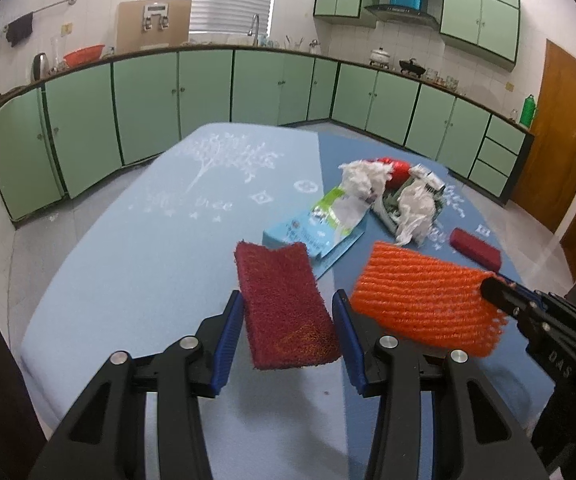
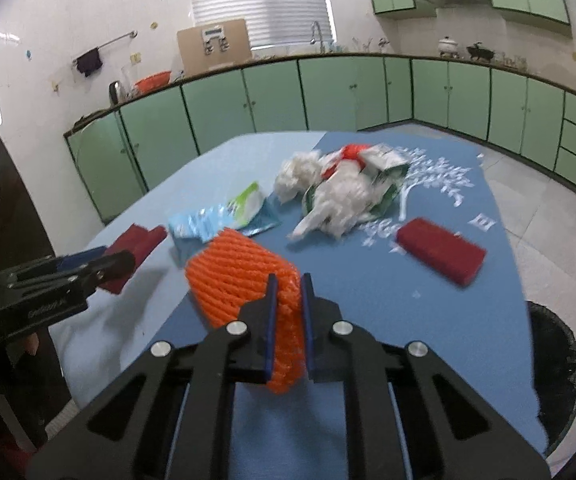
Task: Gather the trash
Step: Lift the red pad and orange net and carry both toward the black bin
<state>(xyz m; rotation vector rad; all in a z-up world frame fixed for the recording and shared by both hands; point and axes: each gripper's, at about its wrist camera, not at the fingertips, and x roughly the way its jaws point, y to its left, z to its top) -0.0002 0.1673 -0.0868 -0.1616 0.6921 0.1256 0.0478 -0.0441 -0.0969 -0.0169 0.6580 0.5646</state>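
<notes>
Right gripper (image 2: 288, 284) is clamped on the near edge of the orange foam net (image 2: 244, 276), lifted above the blue table (image 2: 427, 320). Left gripper (image 1: 288, 304) grips a dark red scouring pad (image 1: 284, 304) just left of it. Both point downward toward the far trash pile (image 2: 339, 192).

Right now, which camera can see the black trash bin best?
The right wrist view. Only there does the black trash bin show, its round rim sitting on the floor just past the blue table's right edge, partly cut off by the picture's border. The left wrist view doesn't show the bin at all.
</notes>
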